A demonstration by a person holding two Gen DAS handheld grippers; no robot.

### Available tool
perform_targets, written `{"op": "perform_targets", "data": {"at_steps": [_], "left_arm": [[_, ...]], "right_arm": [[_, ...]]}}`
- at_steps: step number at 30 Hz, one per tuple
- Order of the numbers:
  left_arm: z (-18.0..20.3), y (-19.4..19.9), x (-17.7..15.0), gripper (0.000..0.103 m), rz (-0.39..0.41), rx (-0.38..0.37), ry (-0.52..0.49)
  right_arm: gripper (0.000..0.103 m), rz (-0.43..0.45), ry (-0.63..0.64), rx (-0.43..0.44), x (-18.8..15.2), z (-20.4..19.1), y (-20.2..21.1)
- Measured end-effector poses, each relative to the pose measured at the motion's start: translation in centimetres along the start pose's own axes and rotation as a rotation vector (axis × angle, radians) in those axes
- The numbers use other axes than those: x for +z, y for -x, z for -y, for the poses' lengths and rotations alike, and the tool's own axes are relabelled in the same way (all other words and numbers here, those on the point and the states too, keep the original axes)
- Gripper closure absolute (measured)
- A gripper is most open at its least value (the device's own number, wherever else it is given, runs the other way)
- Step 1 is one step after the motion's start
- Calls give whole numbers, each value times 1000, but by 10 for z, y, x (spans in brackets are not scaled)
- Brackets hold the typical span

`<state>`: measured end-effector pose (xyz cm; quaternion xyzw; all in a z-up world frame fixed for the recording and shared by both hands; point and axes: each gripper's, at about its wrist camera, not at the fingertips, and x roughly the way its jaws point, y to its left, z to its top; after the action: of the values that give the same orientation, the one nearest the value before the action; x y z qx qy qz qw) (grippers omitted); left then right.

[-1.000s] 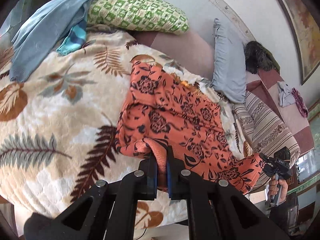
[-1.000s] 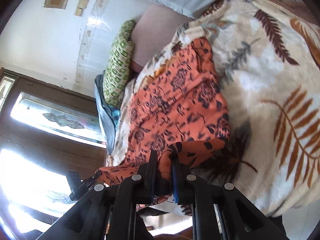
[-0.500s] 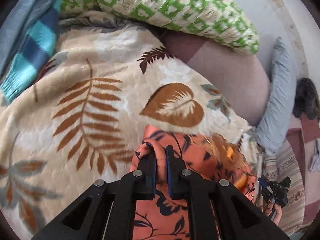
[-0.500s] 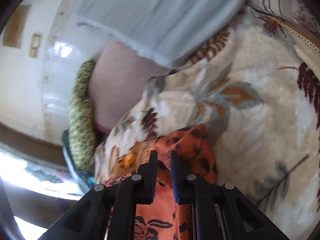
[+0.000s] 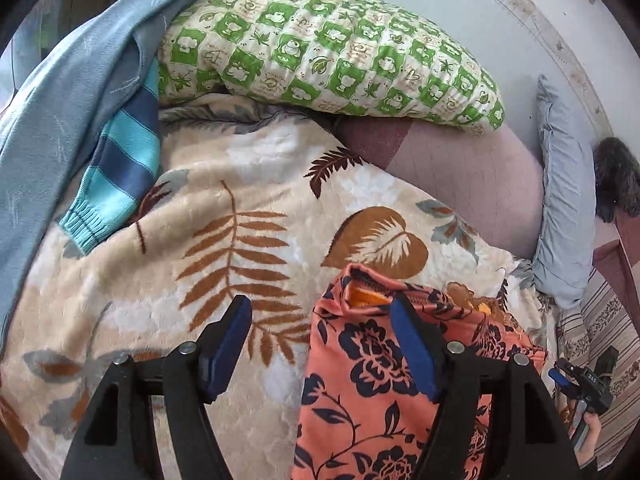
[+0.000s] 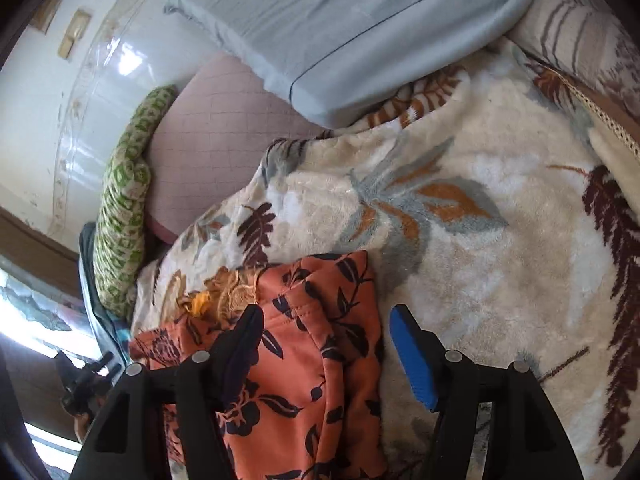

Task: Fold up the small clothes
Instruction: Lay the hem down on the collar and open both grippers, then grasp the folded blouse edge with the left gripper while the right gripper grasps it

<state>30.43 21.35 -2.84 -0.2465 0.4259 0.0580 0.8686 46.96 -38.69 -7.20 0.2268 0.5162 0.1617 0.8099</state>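
Observation:
An orange garment with dark navy flowers [image 5: 372, 364] lies folded over on a cream blanket with a leaf print [image 5: 224, 240]. My left gripper [image 5: 320, 320] is open and holds nothing; the garment's far left corner lies between its jaws. In the right wrist view the garment [image 6: 308, 352] lies with its far right corner between the wide-open jaws of my right gripper [image 6: 326, 330]. The right gripper also shows small at the lower right of the left wrist view [image 5: 584, 384].
A green checked pillow [image 5: 328, 60] and a pink cushion [image 5: 460, 168] lie at the back. A blue garment with a striped sleeve [image 5: 116, 156] lies at the left. A pale blue pillow [image 6: 360, 20] lies behind the right gripper, and a striped cloth [image 5: 600, 336] lies at the right.
Both grippers carried the garment's near edge to the far edge, folding it in half. Both then opened and let go of the cloth.

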Motion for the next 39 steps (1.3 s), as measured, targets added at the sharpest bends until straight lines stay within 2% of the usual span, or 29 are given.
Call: {"op": "perform_targets", "data": {"at_steps": [4,5,7,9,12,14,15,19,22,23,26,27,29,32,33,36,39], "left_arm": [[24,-3,-35,30,-70,-36,-110],[33,-9,-45,30,-83,-34,-147],[48,-22,-65,30,-124,-12,-222],[58,-37,-79,30,-153,17,-279],[63,-53,-92,30,-164,60,-323],[62,-56,-94,26,-145,68,-329],[62,-58,-94,25,-139,73,-328],[67,-53,-85,25,-148,77,-309],[67,-35,-75,25,-70,69,-324],[67,-37,-74,25,-76,85,-334],[60,-70,-78,22,-210,181,-364],[56,-77,-79,19,-222,183,-365],[50,-73,-75,18,-205,179,-326],[53,-51,-73,18,-165,171,-307],[55,-40,-76,18,-155,150,-325],[53,-2,-96,18,-119,104,-380],[34,23,-121,18,-123,30,-324]], "right_arm": [[34,-51,89,-46,-6,-20,-31],[38,-68,105,-51,-8,-25,-39],[75,-94,164,-108,-13,-38,-49],[93,-59,231,-157,-16,-54,-41],[94,70,306,-228,-15,-74,-12],[94,166,313,-287,-5,-75,2],[94,165,290,-296,-1,-68,-3],[89,-2,226,-346,-2,-34,-57],[86,86,209,-298,-4,-36,-34],[85,110,217,-293,-4,-41,-23],[85,163,233,-230,-8,-61,13],[85,162,243,-191,-12,-70,23],[85,117,282,-108,-28,-89,35],[85,-49,314,37,-61,-102,30],[85,-95,321,55,-73,-102,26],[85,-153,308,44,-104,-92,22],[85,-102,250,42,-127,-71,36]]}}
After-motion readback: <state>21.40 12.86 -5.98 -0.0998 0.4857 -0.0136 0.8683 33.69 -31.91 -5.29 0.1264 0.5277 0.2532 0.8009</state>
